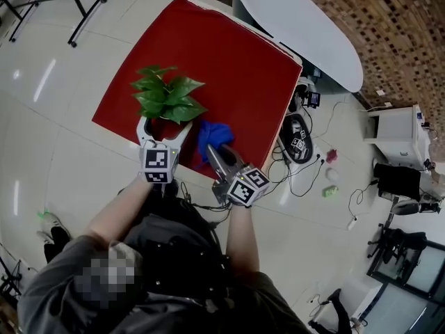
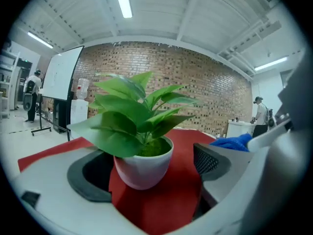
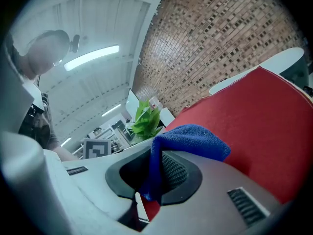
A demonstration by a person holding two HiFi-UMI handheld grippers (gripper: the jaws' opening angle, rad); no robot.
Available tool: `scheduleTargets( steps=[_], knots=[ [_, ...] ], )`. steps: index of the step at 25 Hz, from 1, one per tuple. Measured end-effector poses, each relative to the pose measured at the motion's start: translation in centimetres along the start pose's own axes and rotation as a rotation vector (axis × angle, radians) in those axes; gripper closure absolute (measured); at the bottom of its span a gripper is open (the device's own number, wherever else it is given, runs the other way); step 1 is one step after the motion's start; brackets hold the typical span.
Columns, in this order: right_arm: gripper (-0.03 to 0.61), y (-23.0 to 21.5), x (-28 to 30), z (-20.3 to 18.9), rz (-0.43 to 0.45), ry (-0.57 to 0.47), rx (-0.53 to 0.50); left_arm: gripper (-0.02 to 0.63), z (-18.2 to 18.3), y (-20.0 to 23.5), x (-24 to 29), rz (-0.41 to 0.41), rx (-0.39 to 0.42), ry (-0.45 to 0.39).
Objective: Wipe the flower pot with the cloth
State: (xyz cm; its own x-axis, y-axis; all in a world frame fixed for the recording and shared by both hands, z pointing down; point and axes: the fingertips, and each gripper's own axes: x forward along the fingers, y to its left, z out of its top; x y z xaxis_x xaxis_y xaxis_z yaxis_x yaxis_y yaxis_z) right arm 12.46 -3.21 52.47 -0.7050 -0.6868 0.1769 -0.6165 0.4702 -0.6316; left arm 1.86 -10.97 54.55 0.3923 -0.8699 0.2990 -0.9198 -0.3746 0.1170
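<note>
While the flower pot (image 2: 144, 168) stands near the near-left edge of the red table (image 1: 229, 61), the left gripper (image 1: 165, 125) brackets it with its tongs spread wide. One jaw sits on each side of the pot, and a gap shows at both. The pot is small, white, smooth and rounded, and broad green leaves (image 2: 132, 116) spread out over its rim.

It looks light and probably top-heavy, so a firm wipe could tip it or slide it on the table. Its glossy wall may slip, so it is likely best held low on the body, beneath the leaves. Whether it is ceramic or plastic cannot be told.

Just to the right of the pot is the cloth (image 3: 188, 138), blue, soft and floppy. It is pinched in the pressed-together tongs of the right gripper (image 1: 214, 152), with a fold bunching out over one jaw.

From the head view the leaves cover most of the pot. Its far side and base are hidden in every view. How much cloth hangs free below the jaws is hard to make out.

Beyond the far right corner of the red table is a white oval table (image 1: 299, 26). Cables (image 1: 306, 165) trail across the floor on the right.
</note>
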Motion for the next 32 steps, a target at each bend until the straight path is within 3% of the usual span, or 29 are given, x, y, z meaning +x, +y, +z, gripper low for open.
scheduleTargets(
  steps=[7,17,25,32],
  knots=[
    [0.527,-0.5,-1.9,-0.6,-0.009,0.022,-0.018,0.109,-1.0,2.1,1.7,0.136,-0.039,0.025],
    [0.526,-1.4,-0.4,-0.5,-0.002,0.032,-0.016,0.113,-0.4,2.6,3.0,0.160,0.059,0.021],
    [0.526,-2.7,2.7,2.5,0.023,0.036,-0.014,0.121,0.8,2.6,4.0,-0.051,0.167,0.058],
    [0.526,-3.3,6.5,2.8,0.087,0.113,-0.062,0.121,-0.2,1.8,3.5,-0.340,0.268,0.086]
  ],
)
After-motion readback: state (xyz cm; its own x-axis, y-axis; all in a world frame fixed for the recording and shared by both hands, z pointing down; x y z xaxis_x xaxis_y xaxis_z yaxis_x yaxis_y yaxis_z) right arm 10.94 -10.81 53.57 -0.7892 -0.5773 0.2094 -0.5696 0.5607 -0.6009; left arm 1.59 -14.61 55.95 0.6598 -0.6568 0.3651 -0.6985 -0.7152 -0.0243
